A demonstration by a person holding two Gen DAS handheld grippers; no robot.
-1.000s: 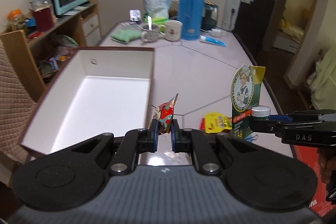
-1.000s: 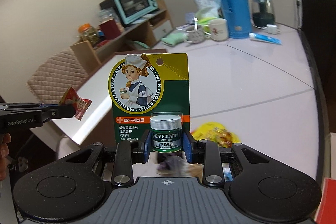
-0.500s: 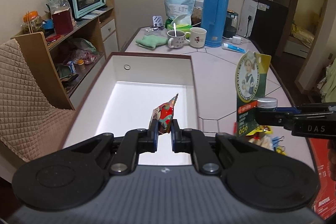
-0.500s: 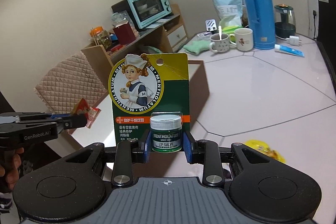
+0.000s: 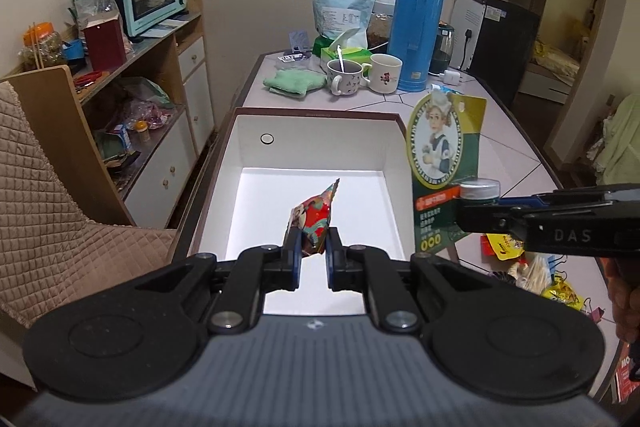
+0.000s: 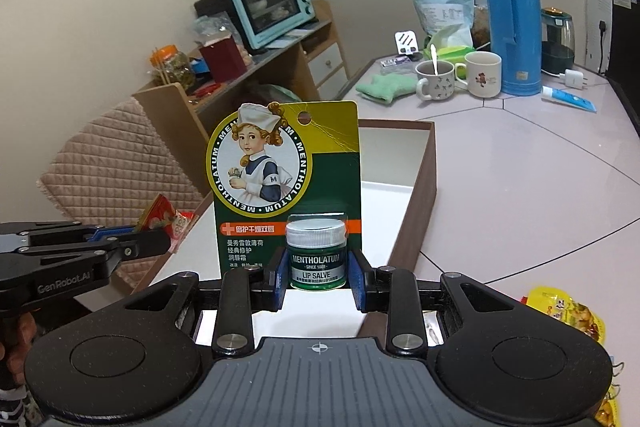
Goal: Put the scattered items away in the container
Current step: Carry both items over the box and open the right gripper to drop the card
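My left hand-held gripper (image 5: 311, 259) is level and pointing forward over the near end of the open box (image 5: 316, 117), its blue pads clamped on the lower end of a red snack packet (image 5: 314, 217), which stands upright above the white floor of the box. My right hand-held gripper (image 6: 319, 277) is also level, its blue pads pinched on the small green lip salve jar (image 6: 316, 253) at the foot of its upright backing card (image 6: 280, 167); seen from the left wrist, it reaches in sideways from the right and holds the card just at the box's right wall. On the desk (image 6: 520, 187) to the right of the box lies a yellow packet (image 6: 568, 311) among other scattered bits. Farther back stand two mugs (image 5: 364, 75), a green cloth (image 5: 294, 83) and a blue thermos (image 5: 418, 27).
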